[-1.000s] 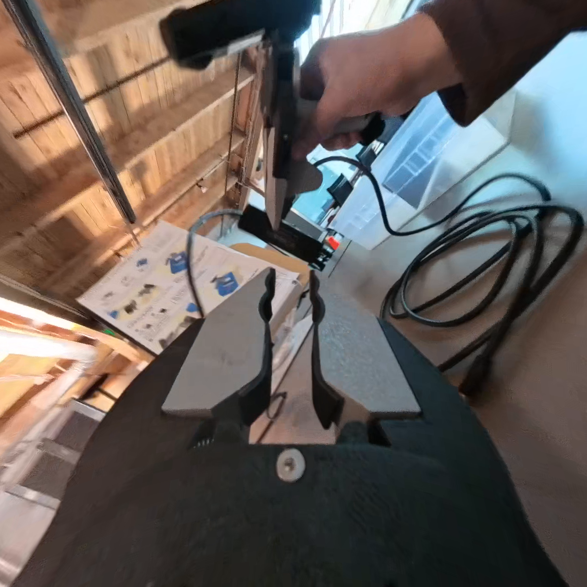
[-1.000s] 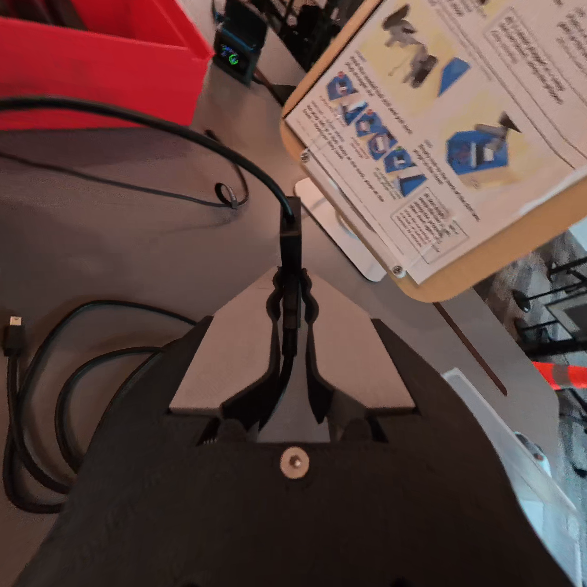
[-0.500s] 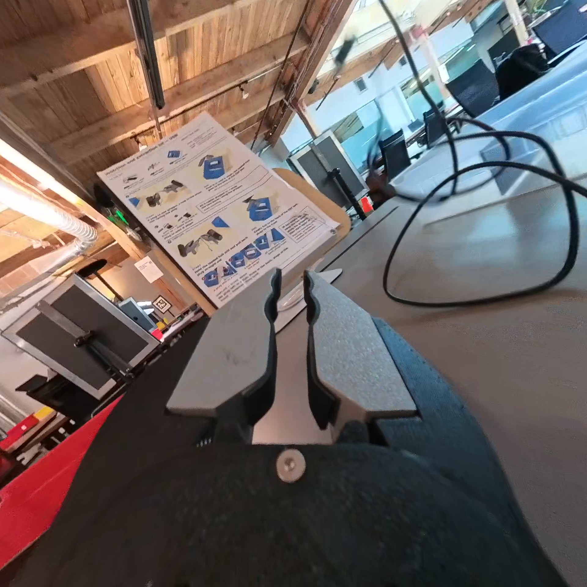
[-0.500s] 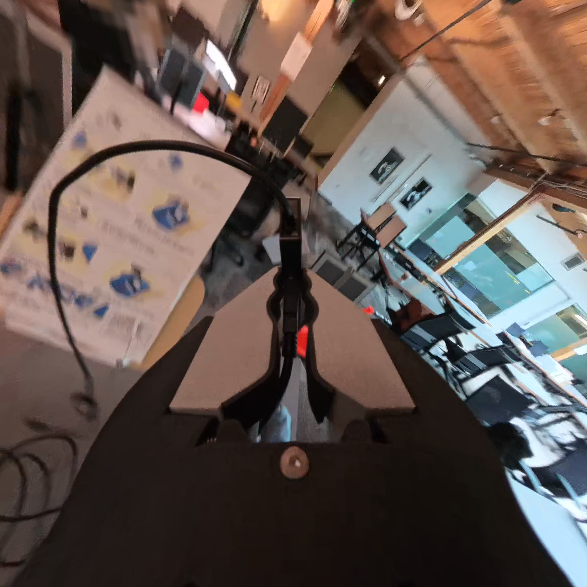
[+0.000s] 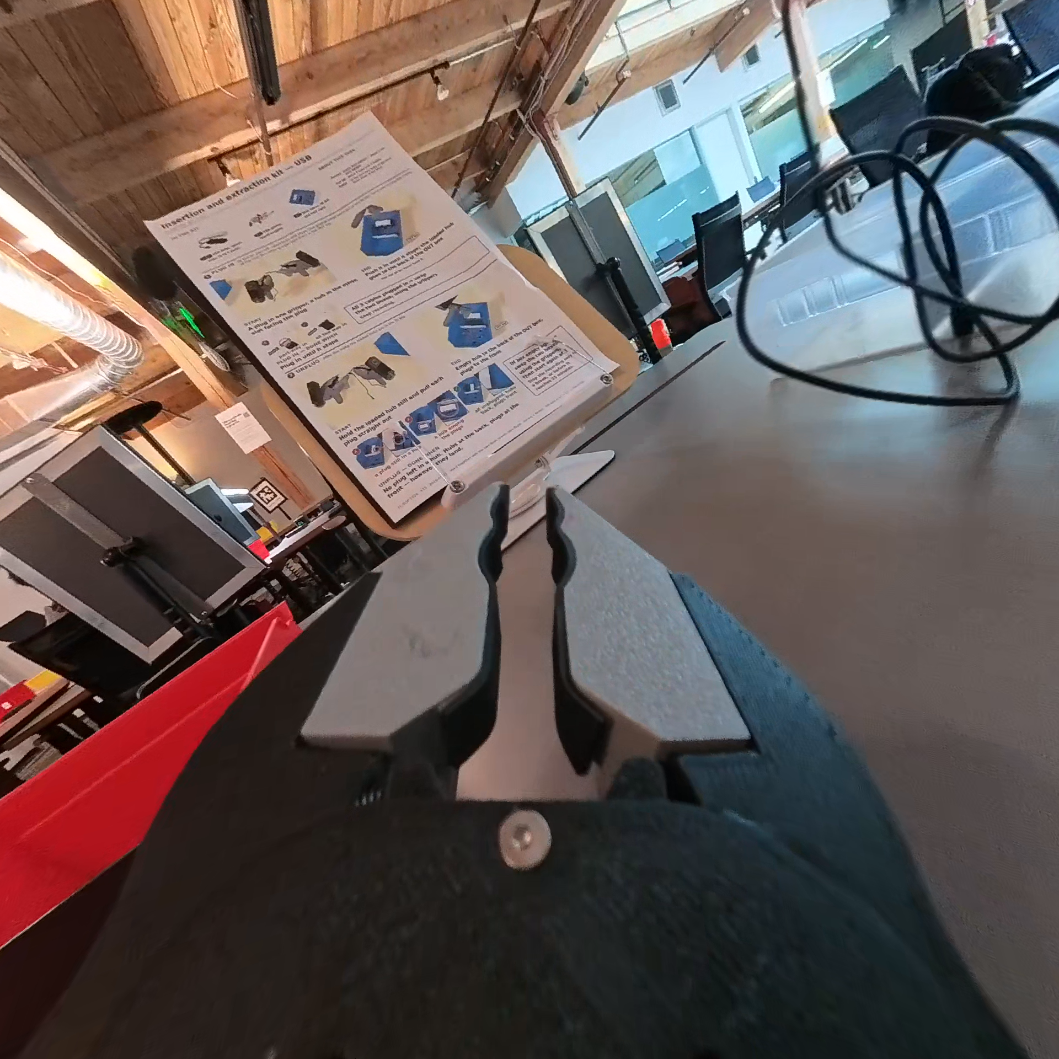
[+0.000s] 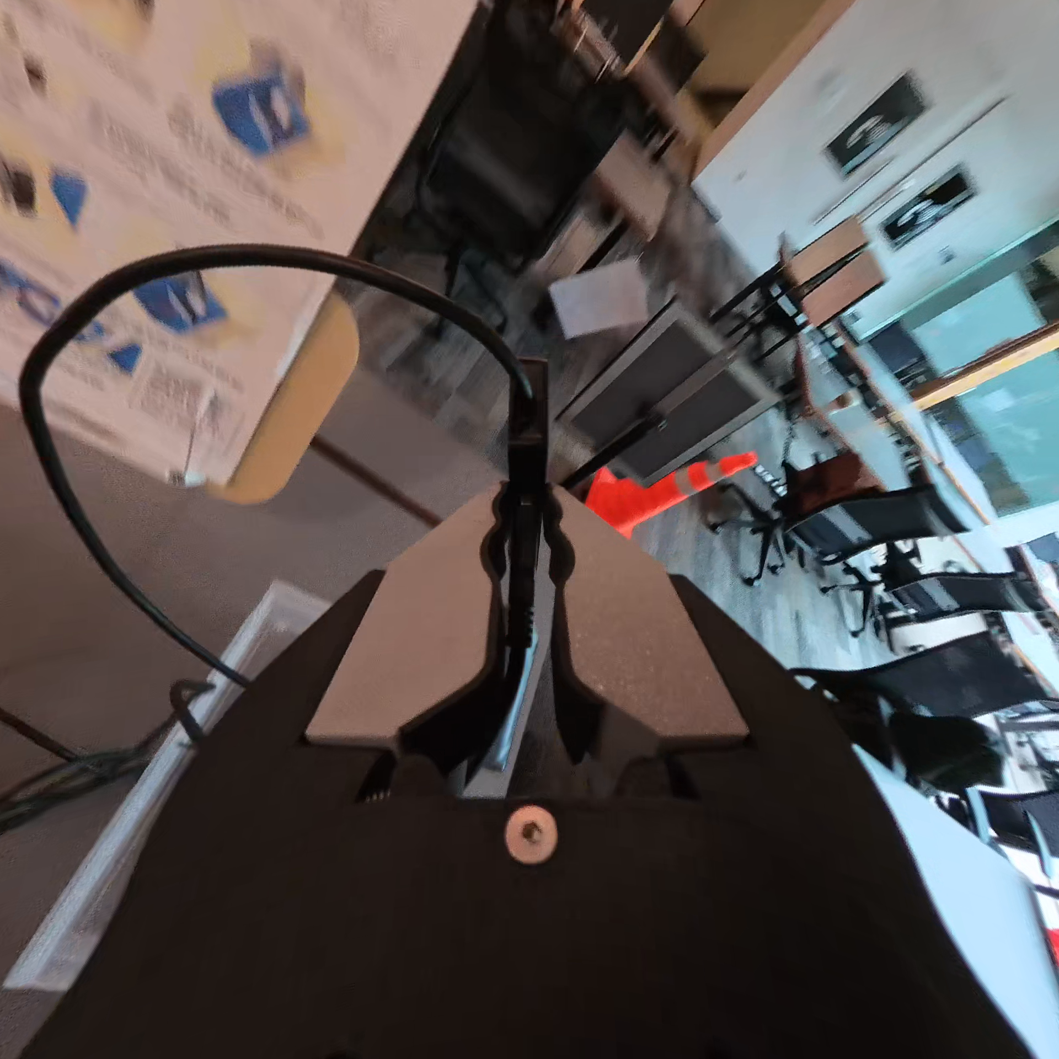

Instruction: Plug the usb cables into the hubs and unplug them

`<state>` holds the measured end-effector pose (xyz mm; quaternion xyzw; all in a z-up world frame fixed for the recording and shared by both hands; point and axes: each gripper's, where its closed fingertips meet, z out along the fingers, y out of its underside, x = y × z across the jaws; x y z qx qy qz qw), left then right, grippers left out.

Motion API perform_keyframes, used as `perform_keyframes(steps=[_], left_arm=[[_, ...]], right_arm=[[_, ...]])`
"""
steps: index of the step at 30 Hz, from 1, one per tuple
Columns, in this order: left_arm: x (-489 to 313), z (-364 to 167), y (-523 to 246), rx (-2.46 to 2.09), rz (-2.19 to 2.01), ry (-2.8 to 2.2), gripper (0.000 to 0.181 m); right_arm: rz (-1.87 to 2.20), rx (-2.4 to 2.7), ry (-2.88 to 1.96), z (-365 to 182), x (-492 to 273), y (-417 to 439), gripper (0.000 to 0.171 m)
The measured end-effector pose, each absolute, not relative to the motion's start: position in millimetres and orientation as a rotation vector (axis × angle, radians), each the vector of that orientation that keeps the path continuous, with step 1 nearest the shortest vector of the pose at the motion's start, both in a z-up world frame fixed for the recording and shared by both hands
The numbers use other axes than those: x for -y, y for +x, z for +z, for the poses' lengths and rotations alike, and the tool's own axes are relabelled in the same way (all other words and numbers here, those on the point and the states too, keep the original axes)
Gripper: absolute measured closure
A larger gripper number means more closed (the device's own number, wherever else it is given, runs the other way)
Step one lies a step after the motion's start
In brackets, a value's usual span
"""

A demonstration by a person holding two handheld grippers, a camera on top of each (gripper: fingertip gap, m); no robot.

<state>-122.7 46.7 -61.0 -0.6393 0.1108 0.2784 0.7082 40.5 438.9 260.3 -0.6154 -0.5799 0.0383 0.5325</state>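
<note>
Right gripper (image 6: 524,504) swung past table edge, clamping hub (image 6: 528,435), left gripper (image 5: 522,504) parted, empty

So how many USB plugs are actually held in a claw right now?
1. The right claw is shut on a black USB plug, its cable looping left. The left claw holds nothing. Other plugs may lie out of view among the cables on the table.

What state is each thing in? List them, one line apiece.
Left gripper: slightly open, holding nothing.
Right gripper: shut on the USB plug.
USB plug: clamped, sticking out past the fingertips.
Black cable: arching from the plug.
Coiled cable: loose on the grey table.
Instruction sheet: propped, tilted.
</note>
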Motion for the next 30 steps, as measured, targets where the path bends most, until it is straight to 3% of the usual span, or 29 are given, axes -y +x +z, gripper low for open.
perform_keyframes(steps=[1, 9, 15, 18, 22, 26, 30], left_arm=[[-47.2, -62.0, -122.1, -0.250, 0.618, -1.424, 0.170], [-50.6, -66.7, -120.4, -0.269, 0.628, -1.443, 0.171], [-54.5, -73.9, -116.4, -0.305, 0.646, -1.469, 0.172], [-55.6, -76.0, -116.0, -0.315, 0.664, -1.477, 0.172], [-55.3, -76.2, -115.9, -0.316, 0.673, -1.476, 0.173], [-56.2, -77.3, -115.5, -0.321, 0.669, -1.483, 0.173], [-56.5, -78.1, -114.1, -0.333, 0.674, -1.484, 0.173]], right_arm=[[0.106, 1.422, -1.495, 233.4, -444.1, 39.3, 0.163], [0.248, 1.750, -1.616, 88.3, -445.4, 55.1, 0.163], [-0.153, 2.042, -1.793, -67.8, -456.0, 96.2, 0.162], [-0.274, 2.013, -1.912, -115.6, -465.4, 101.9, 0.145], [-0.212, 1.905, -2.021, -98.1, -472.1, 104.4, 0.140], [0.017, 1.691, -2.067, -34.1, -468.7, 111.2, 0.113], [0.258, 1.591, -2.090, -12.2, -428.7, 134.9, 0.111]])
